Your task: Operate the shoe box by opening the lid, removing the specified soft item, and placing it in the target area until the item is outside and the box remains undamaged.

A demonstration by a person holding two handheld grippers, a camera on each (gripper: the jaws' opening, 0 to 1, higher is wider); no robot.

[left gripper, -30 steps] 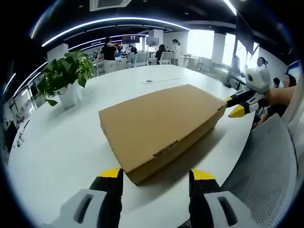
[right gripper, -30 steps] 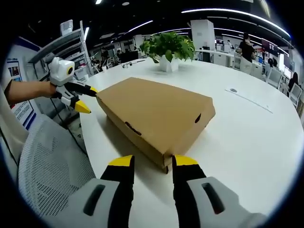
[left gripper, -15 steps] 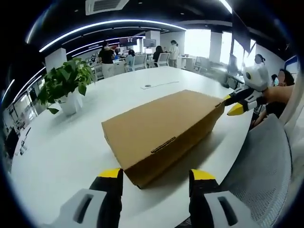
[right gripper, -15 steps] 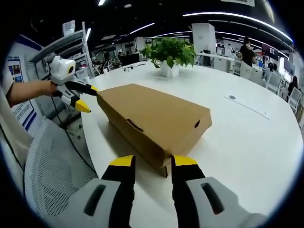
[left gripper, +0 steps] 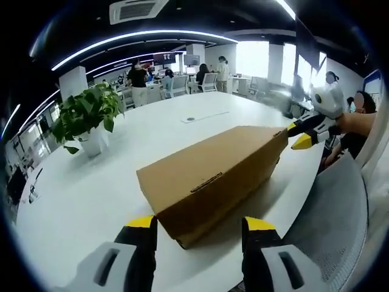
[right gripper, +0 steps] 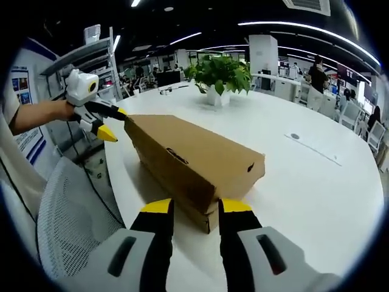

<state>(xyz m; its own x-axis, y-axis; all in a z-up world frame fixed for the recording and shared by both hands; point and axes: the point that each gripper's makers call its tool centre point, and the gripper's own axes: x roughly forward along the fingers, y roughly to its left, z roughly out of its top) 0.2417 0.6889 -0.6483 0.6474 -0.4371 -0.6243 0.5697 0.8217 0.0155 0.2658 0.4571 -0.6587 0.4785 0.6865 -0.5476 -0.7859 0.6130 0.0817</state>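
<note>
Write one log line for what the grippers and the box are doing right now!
stage: lid opening | left gripper: open, at box corner | right gripper: open, at other corner | shoe box: lid lifting, on white table

Shoe box on the white surface, lid lifting at its near long side.

I see one plain brown cardboard shoe box [left gripper: 213, 182], long and flat, lying across the round white surface [left gripper: 91, 182] close to its near edge. In the left gripper view its lid slopes upward, the front face carrying a small dark slot near the top rim. In the right gripper view the same shoe box [right gripper: 194, 161] shows a lid overhanging the lower tray at the near corner, a narrow seam between the two, plus a small round hole in the end wall. Cardboard looks clean, with no creases or tears. I cannot tell what is inside.
</note>
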